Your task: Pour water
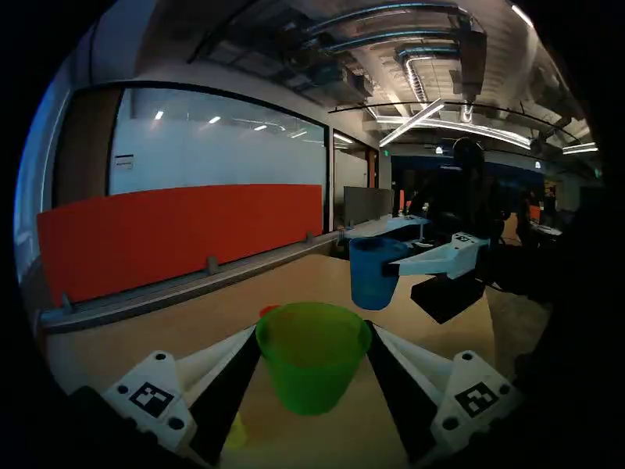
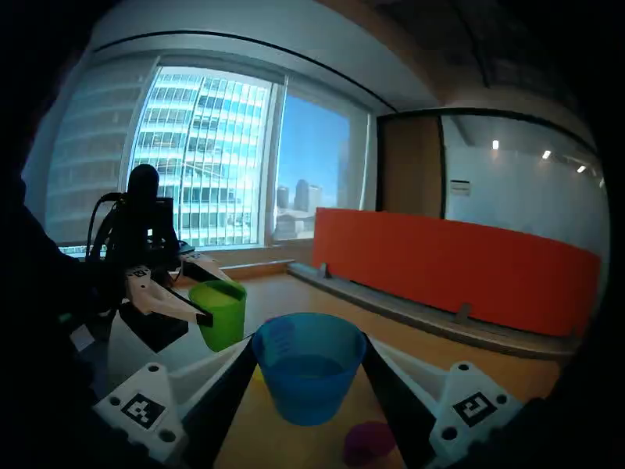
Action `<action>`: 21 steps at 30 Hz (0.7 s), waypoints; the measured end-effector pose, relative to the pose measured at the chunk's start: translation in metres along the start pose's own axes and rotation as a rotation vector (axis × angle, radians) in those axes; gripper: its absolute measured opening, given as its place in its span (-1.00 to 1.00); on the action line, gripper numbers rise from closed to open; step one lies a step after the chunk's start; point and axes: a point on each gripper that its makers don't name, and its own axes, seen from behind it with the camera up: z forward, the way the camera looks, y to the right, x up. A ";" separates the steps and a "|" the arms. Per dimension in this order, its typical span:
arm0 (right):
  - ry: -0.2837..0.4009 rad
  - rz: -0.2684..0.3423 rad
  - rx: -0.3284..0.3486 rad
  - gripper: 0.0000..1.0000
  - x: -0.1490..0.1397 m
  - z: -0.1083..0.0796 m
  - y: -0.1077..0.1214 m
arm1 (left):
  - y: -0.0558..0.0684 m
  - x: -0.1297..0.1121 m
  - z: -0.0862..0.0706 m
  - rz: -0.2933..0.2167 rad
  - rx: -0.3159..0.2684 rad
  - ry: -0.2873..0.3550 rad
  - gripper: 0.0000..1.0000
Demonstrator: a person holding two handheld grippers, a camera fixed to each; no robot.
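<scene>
In the left gripper view my left gripper point(image 1: 312, 356) is shut on a green cup point(image 1: 314, 353), held upright above the wooden table point(image 1: 195, 328). Farther off, the right gripper point(image 1: 402, 270) holds a blue cup point(image 1: 373, 272) level with it. In the right gripper view my right gripper point(image 2: 308, 363) is shut on the blue cup point(image 2: 308, 365), which stands upright with water in its bottom. To its left the left gripper point(image 2: 205, 316) carries the green cup point(image 2: 219, 313).
An orange partition point(image 1: 180, 230) point(image 2: 461, 270) runs along the table's far edge. A small yellow thing point(image 1: 236, 432) and a red one point(image 1: 268, 310) lie on the table under the left gripper. A purple thing point(image 2: 369, 442) lies below the right gripper. Windows point(image 2: 203, 164) stand behind.
</scene>
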 end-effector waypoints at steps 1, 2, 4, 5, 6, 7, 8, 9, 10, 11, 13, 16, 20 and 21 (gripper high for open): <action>0.000 -0.001 0.001 0.86 0.001 0.000 0.000 | 0.001 0.000 0.000 0.003 0.002 0.002 0.79; 0.000 -0.001 0.001 0.86 0.001 0.000 -0.001 | 0.001 0.000 0.000 0.005 0.003 0.004 0.79; 0.001 -0.001 0.003 0.86 0.003 -0.001 -0.001 | 0.002 0.001 0.000 0.009 0.003 0.008 0.79; 0.002 -0.001 0.004 0.86 0.004 -0.001 -0.001 | 0.003 0.001 0.000 0.010 0.003 0.010 0.79; 0.002 -0.001 0.005 0.86 0.004 -0.001 -0.001 | 0.004 0.002 0.000 0.011 0.002 0.011 0.79; 0.003 -0.002 0.006 0.86 0.005 -0.001 -0.002 | 0.003 0.003 0.000 0.010 0.002 0.015 0.79; 0.003 -0.003 0.007 0.86 0.005 -0.002 -0.002 | 0.003 0.004 0.000 0.009 0.003 0.018 0.79; 0.003 -0.004 0.007 0.86 0.006 -0.002 -0.002 | 0.003 0.005 0.000 0.008 0.003 0.021 0.79; 0.003 -0.006 0.007 0.86 0.006 -0.002 -0.002 | 0.003 0.005 0.000 0.007 0.005 0.022 0.79; 0.002 -0.008 0.007 0.86 0.007 -0.002 -0.002 | 0.002 0.005 0.000 0.006 0.007 0.024 0.79; 0.002 -0.012 0.008 0.86 0.008 -0.003 -0.002 | 0.002 0.005 0.000 0.006 0.008 0.025 0.79; 0.003 -0.017 0.011 0.86 0.011 -0.002 -0.002 | 0.002 0.005 0.000 0.006 0.007 0.024 0.79; 0.005 -0.029 0.019 0.86 0.017 -0.001 -0.002 | 0.002 0.004 0.002 0.006 0.011 0.022 0.79; 0.006 -0.033 0.021 0.86 0.019 0.000 -0.003 | 0.002 0.004 0.002 0.007 0.013 0.022 0.79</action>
